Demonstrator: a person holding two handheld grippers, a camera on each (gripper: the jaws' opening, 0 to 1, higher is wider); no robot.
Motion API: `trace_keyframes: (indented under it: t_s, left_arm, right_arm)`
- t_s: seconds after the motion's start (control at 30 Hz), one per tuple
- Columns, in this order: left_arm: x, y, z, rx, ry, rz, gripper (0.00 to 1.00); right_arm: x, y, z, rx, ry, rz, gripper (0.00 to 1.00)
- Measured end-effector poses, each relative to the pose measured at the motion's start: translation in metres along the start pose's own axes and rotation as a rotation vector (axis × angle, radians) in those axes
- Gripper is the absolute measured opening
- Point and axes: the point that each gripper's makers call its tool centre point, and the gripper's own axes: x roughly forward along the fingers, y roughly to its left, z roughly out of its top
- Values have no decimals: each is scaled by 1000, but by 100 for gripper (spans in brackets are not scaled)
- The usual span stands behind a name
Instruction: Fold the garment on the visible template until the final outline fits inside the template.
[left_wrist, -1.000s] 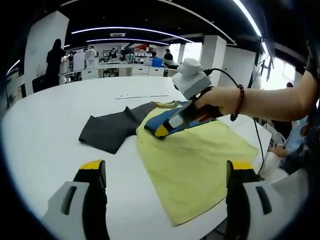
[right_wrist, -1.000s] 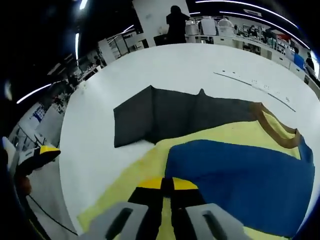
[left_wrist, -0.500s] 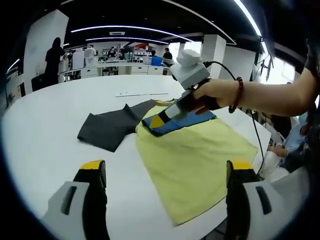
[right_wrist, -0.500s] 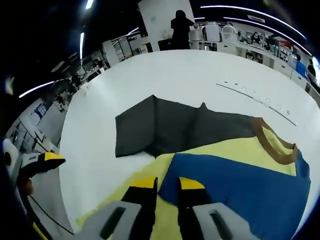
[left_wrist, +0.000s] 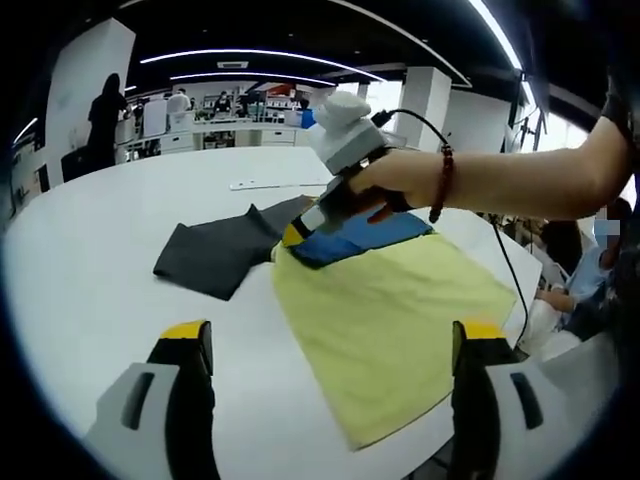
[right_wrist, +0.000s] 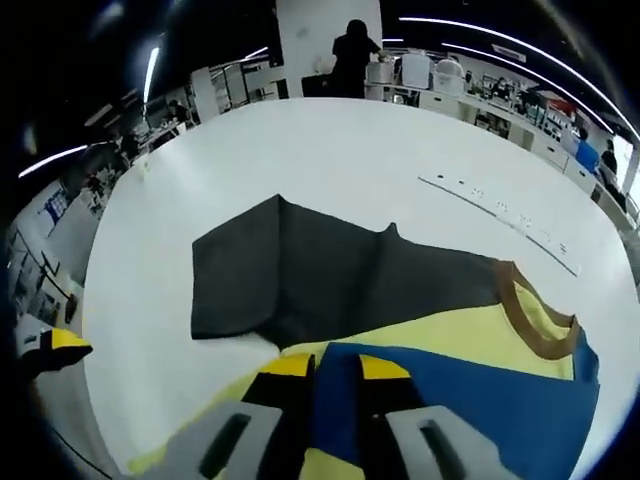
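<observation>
White and round, the desk (left_wrist: 120, 270) stands in a big bright room with long ceiling lights. On it lies a garment (left_wrist: 385, 310) with a yellow body, near the desk's right edge in the left gripper view. A dark grey sleeve (left_wrist: 220, 258) of it spreads out flat toward the middle of the desk.

The left gripper view shows the left gripper (left_wrist: 330, 345) low and wide open, with nothing between its jaws. It also shows a hand (left_wrist: 385, 185) holding the right gripper (left_wrist: 293, 237), whose tip is on the blue sleeve (left_wrist: 365, 235), folded over the yellow.

The right gripper view shows more up close: the right gripper (right_wrist: 335, 368) has its jaws nearly together, pinching the edge of the blue sleeve (right_wrist: 490, 410). It also shows a brown collar (right_wrist: 530, 320) and a thin strip (right_wrist: 500, 222) lying farther across the desk.
</observation>
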Motion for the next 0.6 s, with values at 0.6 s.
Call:
trace_keyframes:
  t_s: [0.6]
  left_arm:
    - [3, 7, -2, 12, 6, 1, 96]
  right_arm:
    - [-27, -19, 0, 344, -159, 5, 0]
